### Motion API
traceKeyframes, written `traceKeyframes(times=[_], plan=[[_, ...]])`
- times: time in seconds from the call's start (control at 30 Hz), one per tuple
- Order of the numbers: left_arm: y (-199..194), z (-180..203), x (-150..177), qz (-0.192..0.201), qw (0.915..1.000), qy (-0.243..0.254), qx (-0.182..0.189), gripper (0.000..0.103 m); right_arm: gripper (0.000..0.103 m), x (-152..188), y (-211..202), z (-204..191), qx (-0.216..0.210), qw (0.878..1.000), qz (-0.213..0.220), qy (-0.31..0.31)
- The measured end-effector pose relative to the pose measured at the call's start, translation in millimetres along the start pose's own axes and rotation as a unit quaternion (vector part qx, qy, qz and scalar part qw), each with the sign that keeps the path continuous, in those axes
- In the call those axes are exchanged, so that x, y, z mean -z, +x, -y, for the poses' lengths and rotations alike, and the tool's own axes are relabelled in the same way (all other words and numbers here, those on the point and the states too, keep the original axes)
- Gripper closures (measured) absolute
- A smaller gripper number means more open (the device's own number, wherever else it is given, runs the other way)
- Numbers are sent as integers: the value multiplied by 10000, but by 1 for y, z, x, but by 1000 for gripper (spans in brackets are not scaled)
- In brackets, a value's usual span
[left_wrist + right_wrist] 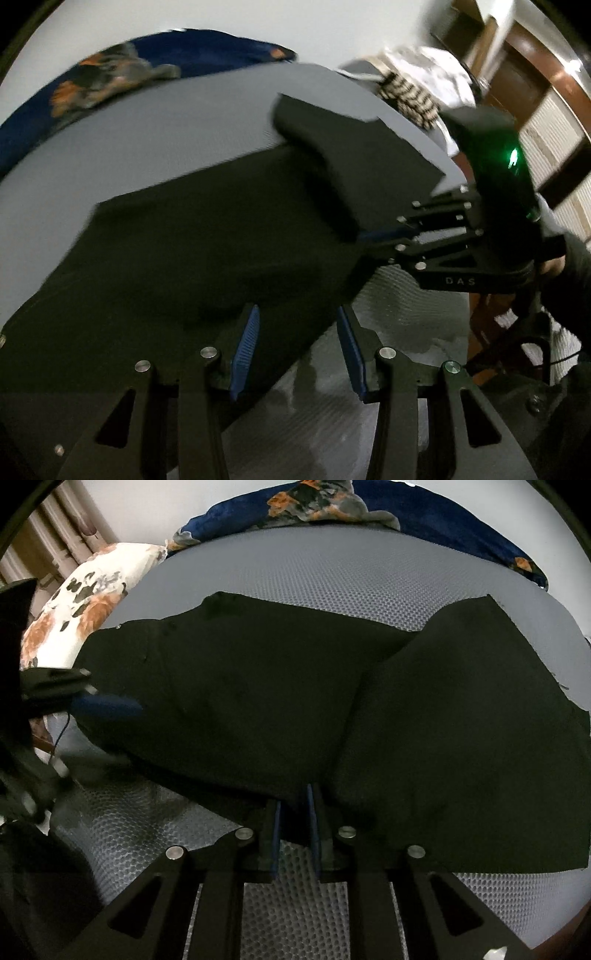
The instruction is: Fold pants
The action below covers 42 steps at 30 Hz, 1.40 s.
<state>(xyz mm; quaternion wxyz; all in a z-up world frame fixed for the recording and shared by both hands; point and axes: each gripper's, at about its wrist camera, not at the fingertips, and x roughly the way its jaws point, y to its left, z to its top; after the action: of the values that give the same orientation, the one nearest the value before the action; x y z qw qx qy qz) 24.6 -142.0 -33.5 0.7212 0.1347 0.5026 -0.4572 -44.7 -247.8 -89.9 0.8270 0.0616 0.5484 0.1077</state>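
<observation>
Black pants (pixel 192 236) lie spread on a grey mesh mattress (pixel 177 125), one leg folded over to the far right. My left gripper (pixel 297 332) is open, its blue pads straddling the near edge of the pants. My right gripper (pixel 294 812) is shut on the near edge of the pants (pixel 258 686), which spread wide in the right wrist view. The right gripper also shows in the left wrist view (pixel 384 232), clamping the cloth's edge. The left gripper's blue fingertips (pixel 110 705) show blurred at the left of the right wrist view.
A blue floral blanket (pixel 369 506) lies along the mattress's far edge. A white floral pillow (pixel 81 605) sits at the left. A striped cloth and white cloth (pixel 417 88) lie at the far corner, with wooden furniture (pixel 535 85) beyond.
</observation>
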Motion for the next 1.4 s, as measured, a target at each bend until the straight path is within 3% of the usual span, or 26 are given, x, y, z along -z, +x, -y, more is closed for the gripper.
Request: traceKeyframes(times=[0.2,0.33,0.43,0.5,0.63,0.77,0.97,1.13,1.33,1.4], plan=[[41,19,-11,-274,9996,102,-52,59,89,0,-1,4,-145,9999,4,0],[57,19,-13,-349,9991,83,-217,89,85,-1,2,4,-232,9997,-49,4],[56,14,-14,-314,9994,-96,-135,93,76,0,-4,11,-449,9990,5,48],[55,13,-13,-303,9994,-168,-99,93,62,1,-16,24,-741,9967,162,281],[55,10,-12,-271,9992,-292,-63,93,58,1,-37,75,-803,9901,620,974],[54,9,-13,-244,9988,-429,-7,93,57,6,-40,152,-640,9731,939,2003],[54,8,-12,-248,9981,-563,15,93,59,17,-36,253,-687,9283,1450,3354],[54,8,-13,-270,9978,-602,18,93,61,14,-31,288,-756,9037,1726,3844],[55,6,-13,-306,9970,-703,51,93,71,2,-16,304,-791,8939,1791,4033],[56,6,-13,-326,9968,-734,50,93,79,-2,-14,310,-798,8899,1846,4095]])
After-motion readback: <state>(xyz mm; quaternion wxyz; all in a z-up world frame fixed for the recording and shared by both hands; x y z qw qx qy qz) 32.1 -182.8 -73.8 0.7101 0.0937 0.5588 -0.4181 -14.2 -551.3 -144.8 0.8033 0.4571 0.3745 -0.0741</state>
